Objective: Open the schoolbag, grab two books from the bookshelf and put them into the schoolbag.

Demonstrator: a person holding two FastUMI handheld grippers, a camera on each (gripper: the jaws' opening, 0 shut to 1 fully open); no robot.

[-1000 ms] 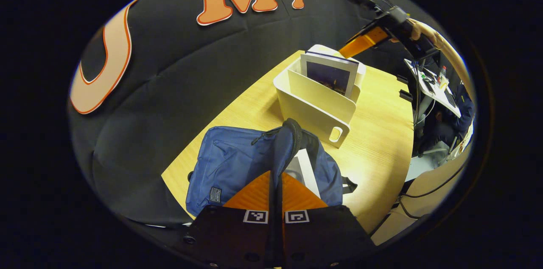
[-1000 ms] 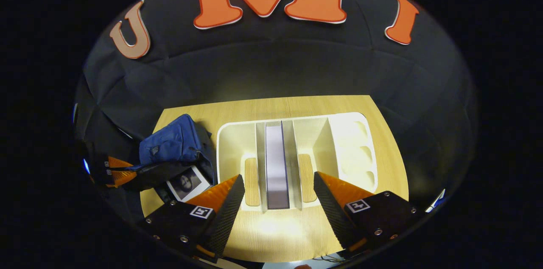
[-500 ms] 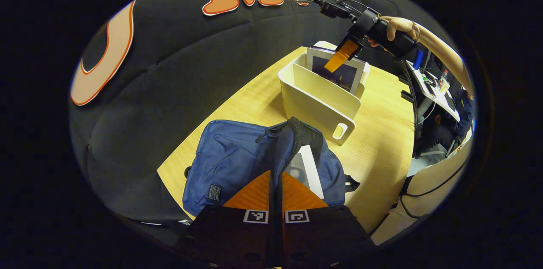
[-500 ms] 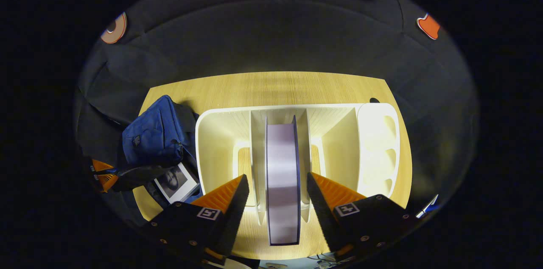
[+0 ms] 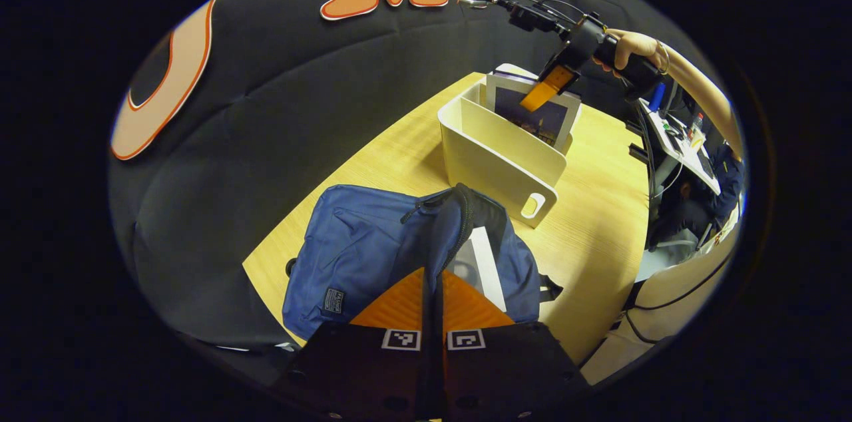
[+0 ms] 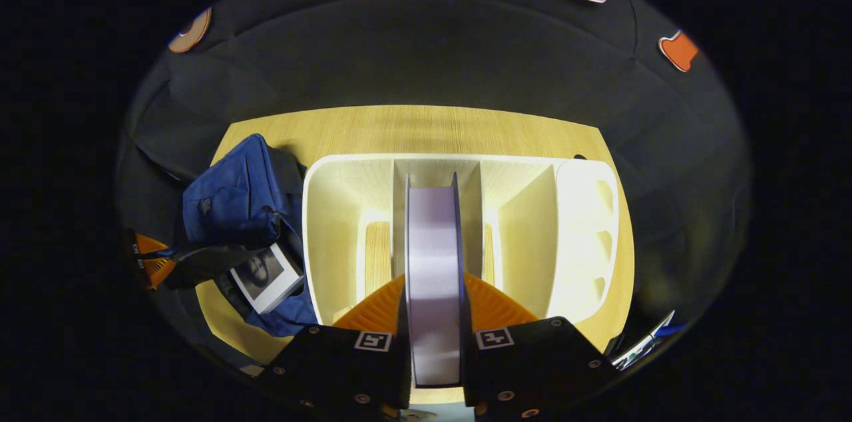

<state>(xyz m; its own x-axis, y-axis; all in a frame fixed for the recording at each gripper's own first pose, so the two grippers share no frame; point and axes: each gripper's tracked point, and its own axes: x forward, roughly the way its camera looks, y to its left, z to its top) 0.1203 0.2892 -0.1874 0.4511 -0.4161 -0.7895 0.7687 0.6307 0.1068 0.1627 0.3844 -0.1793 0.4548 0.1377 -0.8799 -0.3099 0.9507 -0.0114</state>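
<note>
The blue schoolbag (image 5: 363, 252) lies on the wooden table (image 5: 599, 209), its top open. A white-edged book (image 5: 484, 263) sticks out of the opening. My left gripper (image 5: 432, 273) is shut on the bag's dark zipper edge and holds it up. Behind the bag stands the white bookshelf (image 5: 496, 156) with one dark-covered book (image 5: 536, 117) upright in it. In the right gripper view this book (image 6: 432, 255) stands edge-on in the middle slot of the bookshelf (image 6: 333, 222), and my right gripper (image 6: 434, 302) is shut on it, one finger against each cover. The schoolbag (image 6: 229, 199) lies to the left.
The bookshelf's side slots and its right-hand compartment (image 6: 586, 229) hold nothing. A hand (image 5: 632, 48) holds the right gripper (image 5: 549, 86) over the shelf. Beyond the table's right edge are a cluttered desk (image 5: 679, 139), cables and a seated person (image 5: 722, 176).
My right gripper has sunk a little further over the upright book and shut its fingers on both covers. My left gripper still holds the bag's edge.
</note>
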